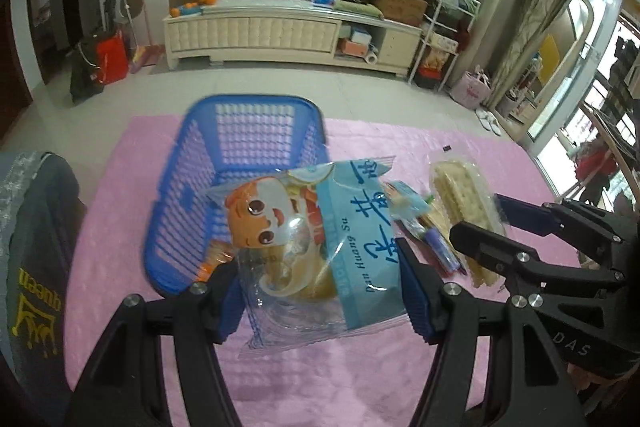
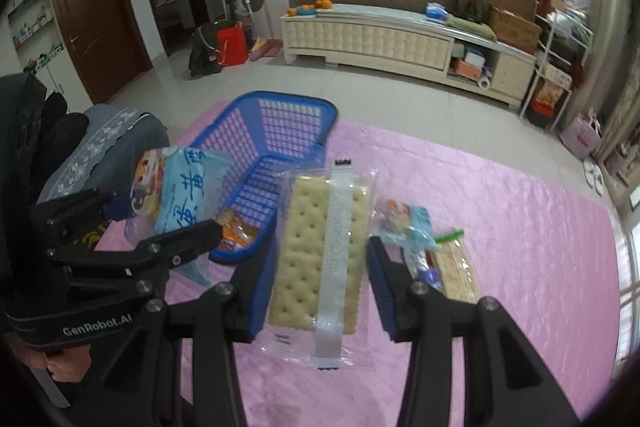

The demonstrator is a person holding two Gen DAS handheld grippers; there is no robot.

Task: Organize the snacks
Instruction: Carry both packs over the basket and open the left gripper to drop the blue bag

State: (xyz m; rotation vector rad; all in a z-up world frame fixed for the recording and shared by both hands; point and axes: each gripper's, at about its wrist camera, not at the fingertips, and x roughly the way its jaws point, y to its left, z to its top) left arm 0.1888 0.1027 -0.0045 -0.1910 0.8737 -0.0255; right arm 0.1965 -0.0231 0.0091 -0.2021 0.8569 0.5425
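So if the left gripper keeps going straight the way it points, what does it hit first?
Probably the blue basket. The left gripper is shut on the cartoon pastry packet and aims down at the basket's near wall and inside. Depth is unclear, so the packet's front edge would likely touch there first.

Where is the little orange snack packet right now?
In the right wrist view, the orange snack packet lies inside the blue basket, at its near left corner, just behind the left gripper.

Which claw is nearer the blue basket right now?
Left. The left claw, shut on the cartoon pastry bag, hangs at the blue basket's near corner. The right claw, holding the cracker pack, sits further off to the basket's right.
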